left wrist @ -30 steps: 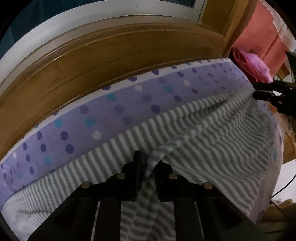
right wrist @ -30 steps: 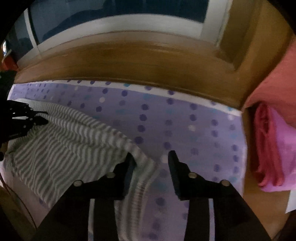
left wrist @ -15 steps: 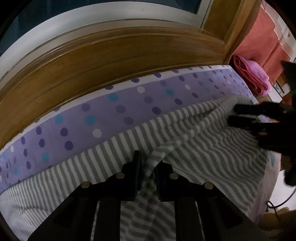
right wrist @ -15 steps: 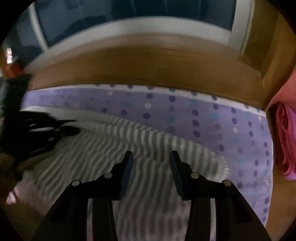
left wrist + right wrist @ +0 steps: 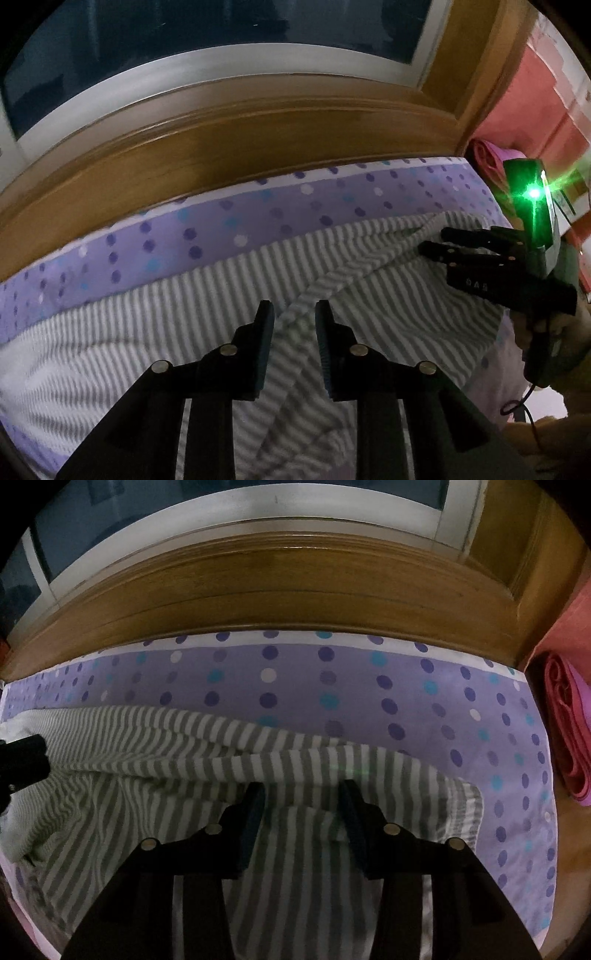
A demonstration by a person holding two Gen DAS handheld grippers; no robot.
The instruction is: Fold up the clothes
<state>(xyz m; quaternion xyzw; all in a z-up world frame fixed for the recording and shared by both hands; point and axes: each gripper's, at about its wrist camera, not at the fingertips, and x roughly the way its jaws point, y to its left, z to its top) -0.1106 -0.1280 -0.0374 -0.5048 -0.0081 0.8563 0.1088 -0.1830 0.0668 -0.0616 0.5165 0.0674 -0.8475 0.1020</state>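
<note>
A grey-and-white striped garment (image 5: 207, 295) lies spread on a purple polka-dot sheet (image 5: 258, 218). My left gripper (image 5: 291, 314) is open, its fingers on either side of a raised fold of the garment. My right gripper (image 5: 301, 794) is open above the garment (image 5: 177, 746), near its right end. In the left wrist view the right gripper (image 5: 434, 240) shows at the right, fingertips apart at a ridge of the fabric. The left gripper's black tip (image 5: 22, 760) shows at the left edge of the right wrist view.
A wooden headboard (image 5: 221, 147) runs along the far side of the sheet, with a window frame (image 5: 207, 74) above it. A folded pink cloth (image 5: 569, 734) lies to the right of the bed. The sheet's right edge (image 5: 543, 775) drops off beside it.
My left gripper has opened and let go of the garment fold. My right gripper has moved left from the garment's right end to over the fabric.
</note>
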